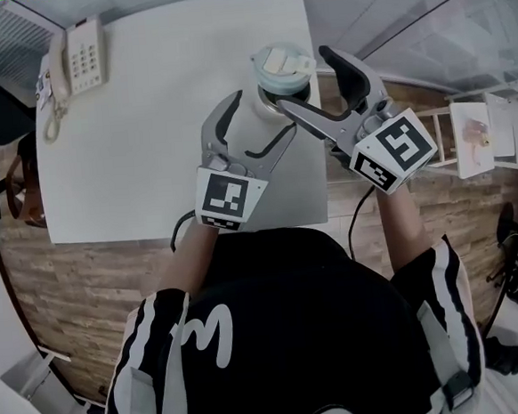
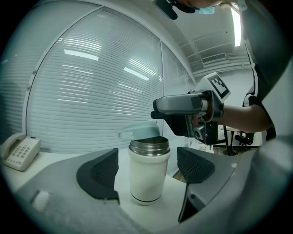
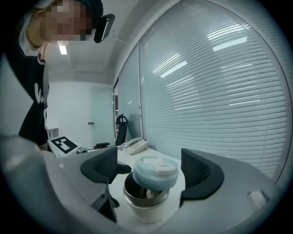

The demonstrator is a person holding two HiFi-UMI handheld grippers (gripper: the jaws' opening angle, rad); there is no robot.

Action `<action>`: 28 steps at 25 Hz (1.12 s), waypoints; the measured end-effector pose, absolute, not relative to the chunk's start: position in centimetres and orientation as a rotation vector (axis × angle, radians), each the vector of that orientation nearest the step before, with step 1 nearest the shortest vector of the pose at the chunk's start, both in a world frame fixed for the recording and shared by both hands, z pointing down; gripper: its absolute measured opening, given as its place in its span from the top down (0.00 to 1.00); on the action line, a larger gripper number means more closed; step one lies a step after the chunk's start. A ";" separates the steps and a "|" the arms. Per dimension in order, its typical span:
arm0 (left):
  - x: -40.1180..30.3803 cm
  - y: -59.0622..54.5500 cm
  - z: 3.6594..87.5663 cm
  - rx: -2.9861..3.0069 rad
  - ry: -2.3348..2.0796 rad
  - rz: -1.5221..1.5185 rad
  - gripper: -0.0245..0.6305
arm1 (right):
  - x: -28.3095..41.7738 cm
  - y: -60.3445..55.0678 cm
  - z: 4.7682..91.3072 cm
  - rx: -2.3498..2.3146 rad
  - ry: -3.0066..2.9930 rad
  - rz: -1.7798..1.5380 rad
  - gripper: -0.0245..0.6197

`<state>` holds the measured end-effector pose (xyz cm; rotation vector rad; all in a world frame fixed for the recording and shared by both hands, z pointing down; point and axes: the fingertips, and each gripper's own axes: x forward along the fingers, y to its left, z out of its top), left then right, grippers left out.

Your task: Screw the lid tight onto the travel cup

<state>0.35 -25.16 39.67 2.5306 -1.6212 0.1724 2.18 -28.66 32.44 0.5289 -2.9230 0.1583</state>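
A white travel cup (image 1: 253,113) (image 2: 146,176) with a steel rim stands near the right edge of the white table (image 1: 138,140). A pale blue lid (image 1: 284,66) (image 2: 141,131) (image 3: 155,172) rests tilted on the rim, and the cup's mouth shows under it. My left gripper (image 1: 262,114) (image 2: 147,169) is open, one jaw on each side of the cup's body, pads apart from it. My right gripper (image 1: 304,80) (image 3: 151,168) is open as well. Its jaws stand either side of the lid and do not touch it.
A white desk telephone (image 1: 74,64) (image 2: 20,153) (image 3: 135,145) sits at the table's far left corner. Window blinds run behind the table. The table's right edge lies close to the cup, with wooden floor beyond and a white shelf with papers (image 1: 477,135) to the right.
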 end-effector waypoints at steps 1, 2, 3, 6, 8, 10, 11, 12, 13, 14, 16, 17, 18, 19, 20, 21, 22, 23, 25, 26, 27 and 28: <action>0.4 -25.4 40.1 2.522 -1.630 0.179 0.35 | 2.0 -29.0 32.8 0.514 -2.915 0.165 0.31; 0.5 -25.6 40.5 2.513 -1.638 0.186 0.35 | 1.8 -29.3 33.0 0.502 -2.912 0.177 0.27; 0.6 -25.7 40.9 2.505 -1.642 0.193 0.34 | 1.6 -29.5 33.2 0.492 -2.911 0.191 0.26; 0.8 -26.2 41.7 2.484 -1.647 0.203 0.34 | 1.2 -30.1 33.7 0.452 -2.908 0.218 0.25; 0.8 -26.5 42.1 2.476 -1.655 0.204 0.34 | 0.9 -30.4 34.0 0.424 -2.904 0.231 0.24; 0.9 -26.9 42.3 2.474 -1.660 0.207 0.34 | 0.6 -30.7 34.2 0.393 -2.902 0.255 0.24; 0.9 -27.1 42.4 2.475 -1.659 0.212 0.34 | 0.4 -30.8 34.3 0.374 -2.896 0.271 0.24; 1.0 -27.3 42.5 2.477 -1.656 0.219 0.34 | 0.2 -31.0 34.6 0.353 -2.886 0.283 0.23; 1.1 -27.4 42.6 2.479 -1.653 0.226 0.34 | 0.0 -31.1 34.8 0.333 -2.874 0.285 0.23; 1.2 -27.5 42.7 2.480 -1.649 0.232 0.34 | -0.2 -31.2 35.0 0.318 -2.865 0.274 0.23; 1.4 -27.7 43.1 2.480 -1.638 0.252 0.34 | -0.6 -31.4 35.2 0.294 -2.852 0.238 0.23; 1.6 -27.8 43.5 2.480 -1.631 0.271 0.34 | -0.7 -31.4 35.4 0.279 -2.848 0.236 0.23; 1.7 -27.9 43.8 2.479 -1.624 0.291 0.34 | -0.9 -31.4 35.5 0.265 -2.846 0.251 0.23; 1.9 -27.9 44.1 2.477 -1.622 0.306 0.34 | -1.1 -31.4 35.6 0.251 -2.846 0.276 0.23; 1.9 -28.0 44.3 2.476 -1.621 0.314 0.34 | -1.2 -31.5 35.7 0.238 -2.845 0.304 0.23; 2.0 -28.1 44.4 2.474 -1.622 0.316 0.34 | -1.3 -31.5 35.9 0.226 -2.841 0.330 0.23; 2.0 -28.1 44.5 2.474 -1.621 0.318 0.34 | -1.5 -31.5 36.1 0.216 -2.835 0.348 0.23; 2.1 -28.2 44.6 2.476 -1.618 0.323 0.34 | -1.6 -31.6 36.3 0.207 -2.827 0.360 0.24; 2.2 -28.2 45.0 2.485 -1.602 0.344 0.34 | -1.7 -31.6 36.6 0.195 -2.809 0.374 0.24; 2.3 -28.2 45.1 2.490 -1.594 0.356 0.37 | -1.8 -31.6 36.8 0.190 -2.801 0.381 0.24; 2.3 -28.2 45.2 2.494 -1.589 0.364 0.40 | -1.8 -31.6 36.9 0.184 -2.793 0.390 0.24; 2.3 -28.2 45.3 2.498 -1.587 0.364 0.40 | -1.9 -31.6 37.0 0.177 -2.787 0.401 0.24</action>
